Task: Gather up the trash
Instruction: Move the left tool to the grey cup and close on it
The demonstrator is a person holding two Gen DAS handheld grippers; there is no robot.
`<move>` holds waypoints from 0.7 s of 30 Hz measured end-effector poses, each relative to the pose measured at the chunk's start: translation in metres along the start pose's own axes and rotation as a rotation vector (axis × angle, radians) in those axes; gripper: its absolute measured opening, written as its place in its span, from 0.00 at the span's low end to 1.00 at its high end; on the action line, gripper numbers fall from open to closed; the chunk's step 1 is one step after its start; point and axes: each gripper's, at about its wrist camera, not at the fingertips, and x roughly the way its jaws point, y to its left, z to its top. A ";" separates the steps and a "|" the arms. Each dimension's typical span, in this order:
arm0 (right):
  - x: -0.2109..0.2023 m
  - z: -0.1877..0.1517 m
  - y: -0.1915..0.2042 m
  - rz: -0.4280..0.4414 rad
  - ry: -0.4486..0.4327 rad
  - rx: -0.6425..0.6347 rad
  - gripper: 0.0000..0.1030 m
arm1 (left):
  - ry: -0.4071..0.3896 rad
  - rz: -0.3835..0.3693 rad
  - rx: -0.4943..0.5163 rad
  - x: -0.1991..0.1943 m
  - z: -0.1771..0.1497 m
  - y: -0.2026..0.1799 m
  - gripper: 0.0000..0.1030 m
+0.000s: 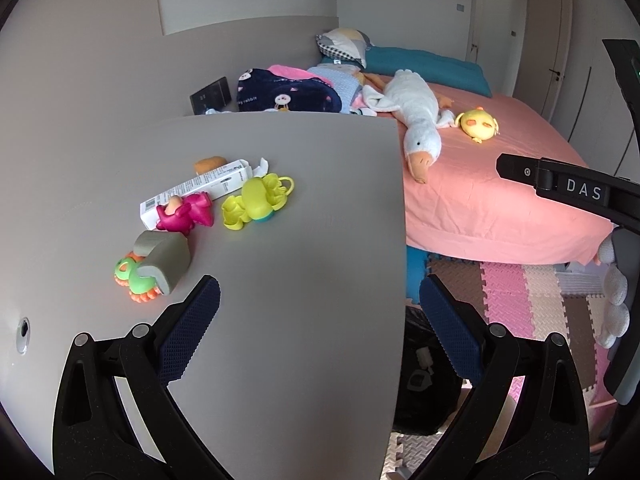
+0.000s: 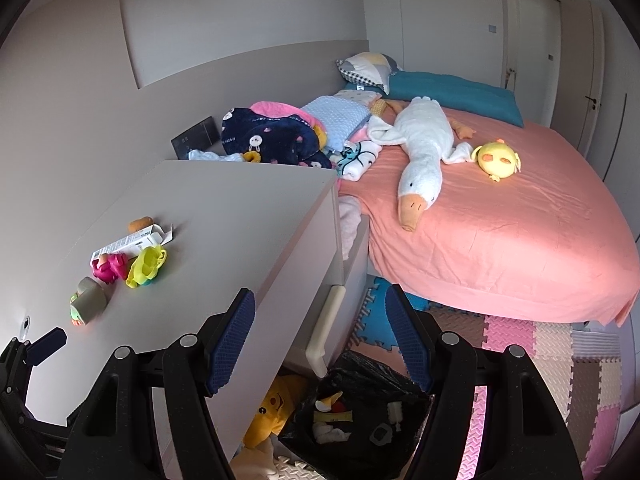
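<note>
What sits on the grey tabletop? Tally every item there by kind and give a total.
Plastic toys: 3 (pink toy, yellow toy, green-and-orange toy)
Cardboard box: 1
Grey foam piece: 1
Small orange-brown item: 1
Total: 6

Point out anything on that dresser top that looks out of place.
An opened white carton lies on its side among the toys on the dresser top, its end flap torn open. Among playthings it reads as trash.

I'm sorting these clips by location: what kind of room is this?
Most likely a child's bedroom: a bed with a pink sheet, a plush goose lying on it, and foam puzzle mats on the floor.
</note>
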 end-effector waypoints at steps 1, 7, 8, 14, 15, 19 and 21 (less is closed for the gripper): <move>0.001 0.000 0.003 0.003 0.002 -0.004 0.66 | -0.003 0.010 -0.002 0.000 0.000 0.003 0.92; 0.007 0.001 0.019 0.021 0.009 -0.024 0.66 | 0.005 0.067 -0.037 0.007 0.000 0.027 0.83; 0.008 0.001 0.022 0.023 0.011 -0.028 0.66 | 0.005 0.071 -0.042 0.008 0.000 0.031 0.82; 0.019 0.002 0.040 0.045 0.025 -0.051 0.66 | 0.010 0.110 -0.068 0.015 -0.001 0.053 0.77; 0.020 0.002 0.043 0.050 0.027 -0.055 0.66 | 0.012 0.112 -0.073 0.016 -0.001 0.057 0.76; 0.027 0.001 0.055 0.066 0.037 -0.071 0.66 | 0.018 0.125 -0.090 0.022 -0.001 0.072 0.70; 0.031 0.002 0.061 0.075 0.043 -0.079 0.66 | 0.024 0.134 -0.101 0.026 -0.001 0.079 0.69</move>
